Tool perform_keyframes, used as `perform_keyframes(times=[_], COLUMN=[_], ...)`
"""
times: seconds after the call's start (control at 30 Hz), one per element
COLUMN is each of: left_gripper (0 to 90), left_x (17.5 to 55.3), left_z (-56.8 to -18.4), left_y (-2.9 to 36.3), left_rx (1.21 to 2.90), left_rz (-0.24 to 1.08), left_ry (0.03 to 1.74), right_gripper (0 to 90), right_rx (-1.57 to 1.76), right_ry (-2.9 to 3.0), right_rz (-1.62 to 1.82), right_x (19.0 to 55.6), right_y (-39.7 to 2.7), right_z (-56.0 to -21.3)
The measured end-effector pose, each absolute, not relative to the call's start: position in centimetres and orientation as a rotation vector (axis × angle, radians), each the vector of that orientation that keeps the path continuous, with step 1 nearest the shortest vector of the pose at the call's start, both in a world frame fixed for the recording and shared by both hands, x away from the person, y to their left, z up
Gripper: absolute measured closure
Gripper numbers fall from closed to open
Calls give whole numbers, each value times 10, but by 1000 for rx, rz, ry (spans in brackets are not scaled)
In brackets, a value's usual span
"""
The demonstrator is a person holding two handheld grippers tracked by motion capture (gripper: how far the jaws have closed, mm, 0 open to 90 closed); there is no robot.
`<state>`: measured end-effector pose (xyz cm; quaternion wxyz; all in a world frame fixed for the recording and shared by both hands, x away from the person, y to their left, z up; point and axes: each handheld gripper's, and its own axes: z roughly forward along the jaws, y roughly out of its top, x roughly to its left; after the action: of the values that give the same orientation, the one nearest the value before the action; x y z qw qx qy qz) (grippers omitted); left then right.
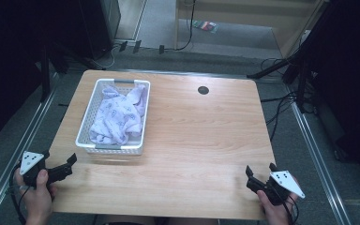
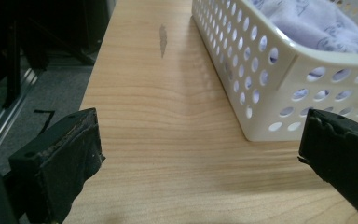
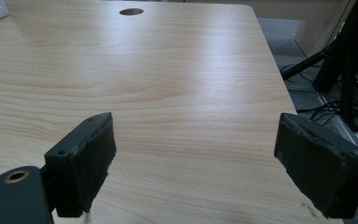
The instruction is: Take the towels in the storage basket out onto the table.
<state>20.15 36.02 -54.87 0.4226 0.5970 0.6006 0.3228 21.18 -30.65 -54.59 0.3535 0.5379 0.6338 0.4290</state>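
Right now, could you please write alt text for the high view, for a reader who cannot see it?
A white basket holding pale cloth sits at the left of a wooden table. The left gripper and right gripper, both open, rest at the near corners.

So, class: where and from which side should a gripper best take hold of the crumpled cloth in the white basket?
Probably from straight above, pinching the raised fold of the cloth at the far end of the basket. The basket's walls block any sideways approach, and that bunched ridge stands highest, offering something to close on.
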Motion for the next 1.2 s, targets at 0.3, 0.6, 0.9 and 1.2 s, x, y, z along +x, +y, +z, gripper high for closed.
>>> perform_keyframes(times=[0.3, 0.6, 0.9, 1.2], left_gripper=[0, 0, 0, 0], left_x=[200, 205, 221, 249], left_z=[-543, -513, -486, -457], left_y=[358, 335, 323, 310], left_rx=[1464, 1523, 1574, 1678], left_rz=[786, 785, 762, 723], left_ry=[1503, 1438, 1425, 1450], right_gripper=[126, 127, 127, 127], right_rx=[1390, 1391, 1384, 1385], right_ry=[1635, 1637, 1639, 1648], right_rz=[1116, 1120, 1116, 1122], right_x=[212, 212, 211, 212], right_y=[-307, -307, -306, -307], right_z=[-546, -546, -546, -546])
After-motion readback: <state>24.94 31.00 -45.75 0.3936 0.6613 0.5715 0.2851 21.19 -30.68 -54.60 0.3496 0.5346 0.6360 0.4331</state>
